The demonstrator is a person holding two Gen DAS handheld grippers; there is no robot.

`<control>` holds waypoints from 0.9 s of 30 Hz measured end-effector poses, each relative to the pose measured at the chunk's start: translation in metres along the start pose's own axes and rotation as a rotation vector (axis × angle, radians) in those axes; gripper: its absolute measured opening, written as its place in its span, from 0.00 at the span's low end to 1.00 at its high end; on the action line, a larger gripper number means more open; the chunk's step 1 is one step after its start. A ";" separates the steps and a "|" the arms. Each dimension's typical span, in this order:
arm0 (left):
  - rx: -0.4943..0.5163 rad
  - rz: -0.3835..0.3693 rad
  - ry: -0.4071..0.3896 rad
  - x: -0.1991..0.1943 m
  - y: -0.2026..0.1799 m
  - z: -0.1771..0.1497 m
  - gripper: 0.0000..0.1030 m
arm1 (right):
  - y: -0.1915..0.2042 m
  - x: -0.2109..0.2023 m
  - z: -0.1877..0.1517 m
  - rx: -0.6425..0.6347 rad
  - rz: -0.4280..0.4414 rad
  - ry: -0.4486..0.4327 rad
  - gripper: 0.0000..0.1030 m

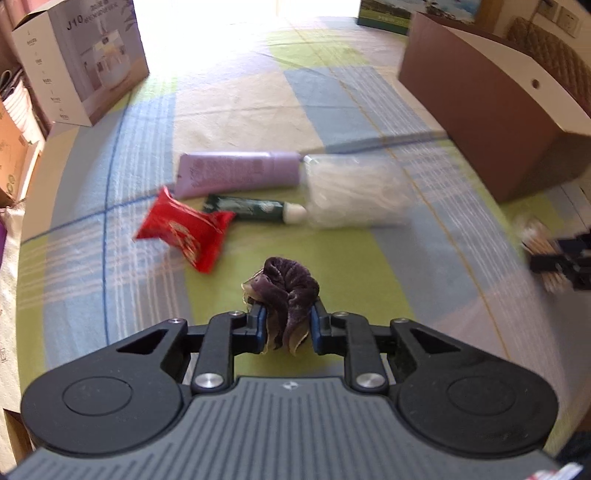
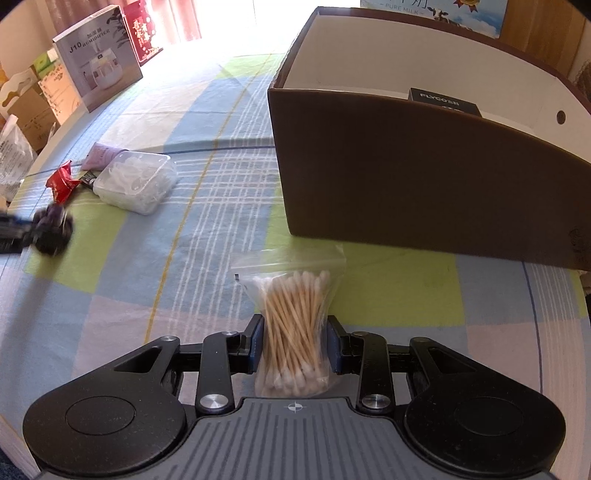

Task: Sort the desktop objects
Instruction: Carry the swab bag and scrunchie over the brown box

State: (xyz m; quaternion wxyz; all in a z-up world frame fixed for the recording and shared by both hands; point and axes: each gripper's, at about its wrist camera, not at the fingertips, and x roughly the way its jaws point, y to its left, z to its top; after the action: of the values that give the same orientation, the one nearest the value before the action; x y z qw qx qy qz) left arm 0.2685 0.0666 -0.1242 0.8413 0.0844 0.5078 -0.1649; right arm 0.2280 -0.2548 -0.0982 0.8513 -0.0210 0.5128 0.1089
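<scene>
Scrunchie [image 1: 286,295] in left gripper [image 1: 287,325] — brown box [image 2: 424,192] beyond swabs [image 2: 293,328].

"J10" on grey carton [image 2: 98,59]; "FLYCO" on black box [image 2: 443,101]; "PURE MILK" carton [image 2: 432,9].

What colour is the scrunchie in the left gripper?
Dark purple; the scrunchie shows best in the left wrist view.

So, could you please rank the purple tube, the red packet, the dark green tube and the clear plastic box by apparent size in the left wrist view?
1. Clear plastic box, blurred
2. Purple tube, close to it, so unsure
3. Red packet
4. Dark green tube, partly hidden
</scene>
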 end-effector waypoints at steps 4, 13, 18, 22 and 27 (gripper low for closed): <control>0.001 -0.009 0.016 -0.009 -0.013 -0.016 0.28 | -0.001 -0.001 -0.002 -0.016 0.005 -0.002 0.30; -0.009 0.053 -0.013 0.004 -0.018 -0.006 0.48 | -0.005 -0.001 -0.003 -0.029 0.019 -0.014 0.58; 0.017 0.096 -0.008 0.008 -0.026 -0.007 0.39 | -0.003 0.001 -0.004 -0.062 0.028 -0.027 0.58; 0.024 0.109 -0.001 0.004 -0.034 -0.009 0.28 | 0.003 0.000 -0.007 -0.121 0.005 -0.034 0.33; -0.004 0.081 0.016 -0.002 -0.047 -0.012 0.23 | -0.001 -0.004 -0.008 -0.122 0.033 -0.013 0.24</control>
State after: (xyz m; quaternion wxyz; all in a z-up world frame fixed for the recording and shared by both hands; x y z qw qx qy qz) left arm 0.2404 0.0270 -0.1271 0.8434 0.1044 0.5109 -0.1292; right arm 0.2197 -0.2579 -0.0980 0.8499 -0.0637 0.4999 0.1542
